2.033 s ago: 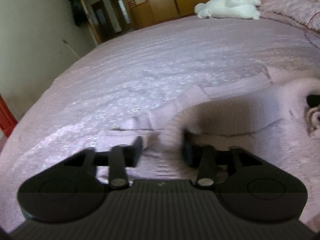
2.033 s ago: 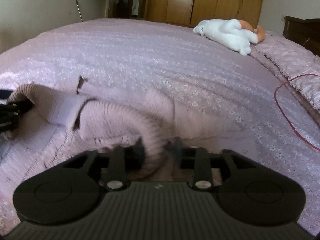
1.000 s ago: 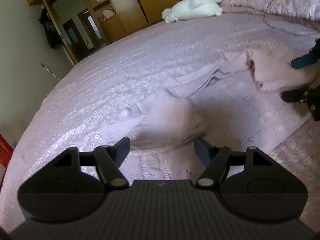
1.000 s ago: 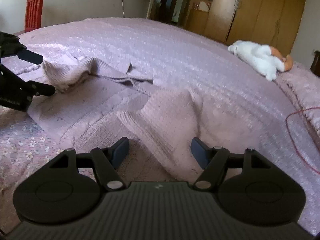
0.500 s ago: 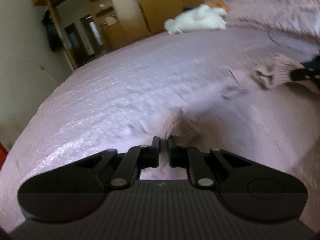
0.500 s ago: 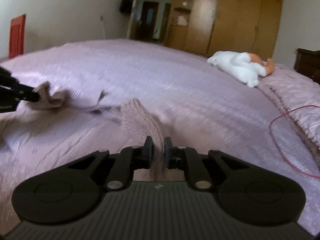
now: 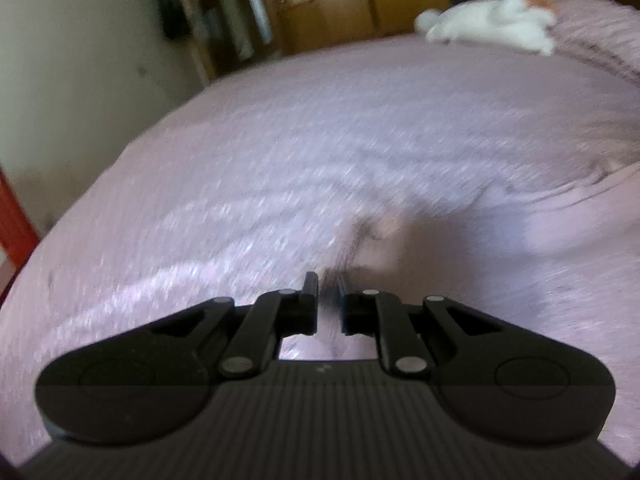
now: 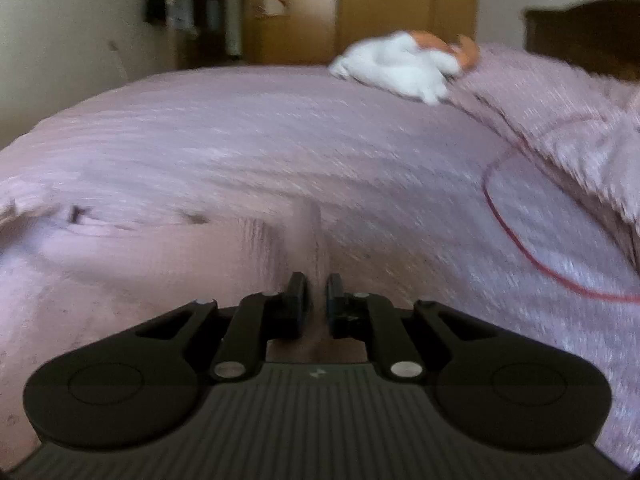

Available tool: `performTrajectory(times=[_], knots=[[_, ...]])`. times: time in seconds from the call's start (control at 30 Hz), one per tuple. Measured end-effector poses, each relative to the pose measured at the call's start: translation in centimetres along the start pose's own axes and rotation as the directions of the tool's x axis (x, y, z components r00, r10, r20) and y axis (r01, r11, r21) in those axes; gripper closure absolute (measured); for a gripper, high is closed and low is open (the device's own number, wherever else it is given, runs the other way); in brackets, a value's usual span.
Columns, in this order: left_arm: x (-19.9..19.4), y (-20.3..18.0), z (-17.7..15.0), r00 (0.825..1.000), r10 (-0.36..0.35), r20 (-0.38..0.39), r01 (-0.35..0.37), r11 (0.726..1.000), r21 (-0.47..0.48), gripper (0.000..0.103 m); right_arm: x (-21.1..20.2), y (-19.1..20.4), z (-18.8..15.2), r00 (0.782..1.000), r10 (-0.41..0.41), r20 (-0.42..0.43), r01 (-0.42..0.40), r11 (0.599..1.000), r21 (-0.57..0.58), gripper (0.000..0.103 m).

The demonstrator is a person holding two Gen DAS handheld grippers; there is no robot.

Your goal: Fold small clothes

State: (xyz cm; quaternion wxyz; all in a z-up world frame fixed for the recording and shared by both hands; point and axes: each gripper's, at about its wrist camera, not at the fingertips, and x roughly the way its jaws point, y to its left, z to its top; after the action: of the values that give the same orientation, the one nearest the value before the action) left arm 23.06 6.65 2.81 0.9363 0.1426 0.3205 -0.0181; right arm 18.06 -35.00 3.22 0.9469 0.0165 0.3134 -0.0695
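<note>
A pale pink knit sweater [image 7: 500, 248] lies spread on the pink bedspread [image 7: 280, 140], blurred by motion. My left gripper [image 7: 329, 286] is shut on a pinched fold of the sweater, which rises just ahead of its fingertips. In the right wrist view the same sweater [image 8: 160, 248] stretches off to the left. My right gripper [image 8: 316, 286] is shut on a narrow ridge of the knit that stands up between its pads. Neither gripper shows in the other's view.
A white and orange plush toy [image 7: 496, 24] [image 8: 404, 64] lies at the far side of the bed. A red cord [image 8: 520, 240] loops on the bedspread to the right. Wooden wardrobes [image 8: 400, 4], a doorway and a dark headboard [image 8: 588, 32] stand behind. A red chair edge [image 7: 12, 216] is at left.
Both grippers went from open beside the sweater to shut on folds of it, and they have since moved with the cloth; the views swing and blur.
</note>
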Motion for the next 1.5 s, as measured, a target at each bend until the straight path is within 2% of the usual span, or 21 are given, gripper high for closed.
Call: performTrajectory(times=[0.03,0.1,0.17,0.33,0.47,0.63,0.77,1.0,1.07,1.17,1.2,1.33,1.5], knots=[[0.5,0.4,-0.2,1.0,-0.005,-0.024,0.004,1.0,-0.023,0.082,0.5,-0.6,-0.1,1.0,-0.009,-0.015,0.009,1.0,0.027,0.091],[0.8,1.1,-0.6,0.999,-0.016,-0.032,0.013,0.998,-0.068,0.07,1.2,-1.8,-0.3,0.999,-0.009,-0.033,0.012,0.996,0.083,0.078],[0.8,1.4,-0.6,1.0,-0.009,-0.028,0.007,0.996,-0.083,0.062,1.4,-2.7,-0.5,0.999,-0.02,-0.039,0.024,0.992,0.123,0.051],[-0.2,2.4,-0.6,0.999,-0.022,-0.048,0.016,0.993,-0.119,0.051,0.1,-4.3,-0.6,1.0,0.004,-0.024,0.002,0.974,0.229,0.045],[-2.1,3.1,-0.8,0.997,-0.037,-0.062,0.028,0.99,-0.138,0.048,-1.5,-5.6,-0.5,1.0,0.016,-0.012,-0.012,0.956,0.295,0.035],[-4.6,3.7,-1.6,0.994,-0.076,-0.084,0.063,0.986,-0.157,0.047,-4.0,-6.4,-1.3,0.991,0.134,-0.016,-0.117,0.914,0.389,0.022],[-6.3,3.9,-2.4,0.988,-0.103,-0.112,0.082,0.981,-0.174,0.041,-5.4,-6.5,-2.6,0.98,0.196,-0.04,-0.16,0.888,0.431,0.02],[-8.7,3.5,-4.6,0.97,-0.137,-0.203,0.092,0.972,-0.214,0.041,-5.7,-5.3,-5.7,0.942,0.317,-0.115,-0.226,0.846,0.483,0.02],[-9.1,3.4,-5.2,0.966,-0.132,-0.221,0.082,0.971,-0.223,0.04,-5.8,-4.7,-7.2,0.938,0.332,-0.095,-0.244,0.831,0.5,0.019],[-9.7,3.1,-5.8,0.964,-0.116,-0.241,0.061,0.973,-0.224,0.041,-6.3,-3.5,-8.1,0.946,0.319,-0.067,-0.258,0.858,0.444,0.019],[-9.9,3.0,-6.0,0.963,-0.11,-0.246,0.054,0.973,-0.223,0.041,-6.4,-3.3,-8.2,0.944,0.323,-0.066,-0.262,0.856,0.446,0.019],[-10.6,2.8,-6.2,0.961,-0.099,-0.258,0.042,0.975,-0.217,0.04,-6.1,-3.4,-8.1,0.925,0.376,-0.055,-0.294,0.801,0.522,0.018],[-11.3,2.6,-6.4,0.96,-0.093,-0.263,0.033,0.974,-0.223,0.04,-5.3,-4.4,-8.6,0.905,0.425,0.005,-0.326,0.687,0.65,0.019]])
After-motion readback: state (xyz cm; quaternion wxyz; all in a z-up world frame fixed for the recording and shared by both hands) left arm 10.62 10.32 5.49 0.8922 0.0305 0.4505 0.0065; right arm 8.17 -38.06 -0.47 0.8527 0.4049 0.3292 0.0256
